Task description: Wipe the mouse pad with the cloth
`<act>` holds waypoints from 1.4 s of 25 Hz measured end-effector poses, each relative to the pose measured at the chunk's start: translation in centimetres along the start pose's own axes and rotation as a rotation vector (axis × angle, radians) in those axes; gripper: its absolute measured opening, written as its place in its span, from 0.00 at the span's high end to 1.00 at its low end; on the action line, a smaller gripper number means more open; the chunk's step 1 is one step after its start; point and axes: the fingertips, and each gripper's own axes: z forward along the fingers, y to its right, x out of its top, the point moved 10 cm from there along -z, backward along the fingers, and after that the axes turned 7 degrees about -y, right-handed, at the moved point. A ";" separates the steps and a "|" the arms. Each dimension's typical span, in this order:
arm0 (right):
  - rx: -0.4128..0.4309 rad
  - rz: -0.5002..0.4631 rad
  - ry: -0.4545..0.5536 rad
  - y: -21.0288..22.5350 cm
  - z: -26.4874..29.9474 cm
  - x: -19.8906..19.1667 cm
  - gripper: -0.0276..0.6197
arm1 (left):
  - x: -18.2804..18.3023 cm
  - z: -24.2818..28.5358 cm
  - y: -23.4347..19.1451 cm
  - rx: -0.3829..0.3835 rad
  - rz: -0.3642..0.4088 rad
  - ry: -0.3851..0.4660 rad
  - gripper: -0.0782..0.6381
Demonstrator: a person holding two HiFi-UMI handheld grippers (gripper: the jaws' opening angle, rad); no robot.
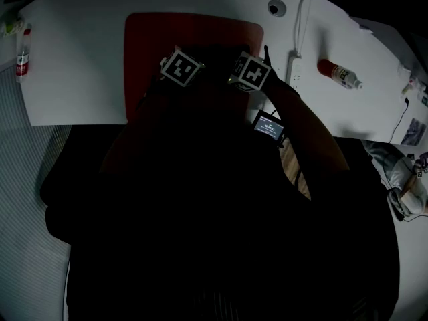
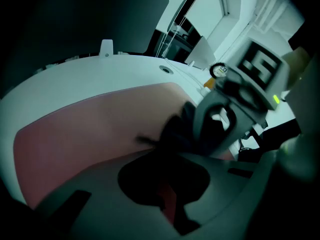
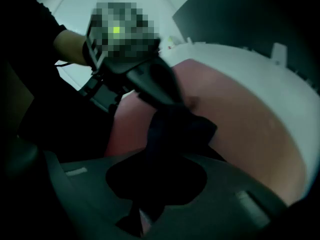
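The left gripper (image 2: 162, 184) has its jaws closed on a dark cloth (image 3: 175, 129). The right gripper (image 3: 150, 194) is clamped on the other end of the same cloth. In the right gripper view the cloth runs up from that gripper's jaws to the tip of the left one, bunched and creased between them. In the left gripper view only a thin red strip shows through the dark gap at its jaws.

From the head view the two grippers sit close together, side by side, their marker cubes over the near half of the red mouse pad (image 1: 194, 32). The cloth lies low over the pad between them. Whether it touches the pad cannot be told in the dim light.

The pad lies on a white table (image 1: 80, 59) and reaches from the near edge towards the far side. To its right are a white power strip (image 1: 294, 67) and, further right, a red bottle (image 1: 338, 73) lying on its side. Another bottle (image 1: 23, 55) lies at the far left edge.
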 end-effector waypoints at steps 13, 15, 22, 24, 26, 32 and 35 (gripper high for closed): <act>-0.364 0.126 0.063 9.0 -7.7 -3.7 0.86 | -0.2 0.2 -0.2 0.011 0.013 0.005 0.88; -0.427 0.200 0.078 9.9 -8.6 -3.8 0.86 | -0.4 0.1 -0.2 0.010 0.005 -0.005 0.88; -0.461 0.038 0.019 3.3 -3.8 -2.1 0.86 | -0.6 0.3 -0.4 -0.019 -0.024 0.002 0.88; -0.436 -0.016 0.020 0.6 -1.8 -1.7 0.86 | -0.5 0.3 -0.3 -0.018 -0.021 0.000 0.88; -0.387 -0.057 0.019 -2.1 0.1 -1.4 0.86 | -0.5 0.3 -0.3 -0.008 -0.014 0.002 0.88; -0.186 -0.169 -0.021 -8.9 4.7 -0.4 0.86 | -0.4 0.3 -0.1 0.011 -0.007 -0.010 0.88; -0.141 -0.229 -0.052 -10.3 5.8 -0.3 0.86 | -0.4 0.2 -0.1 0.024 0.005 -0.009 0.88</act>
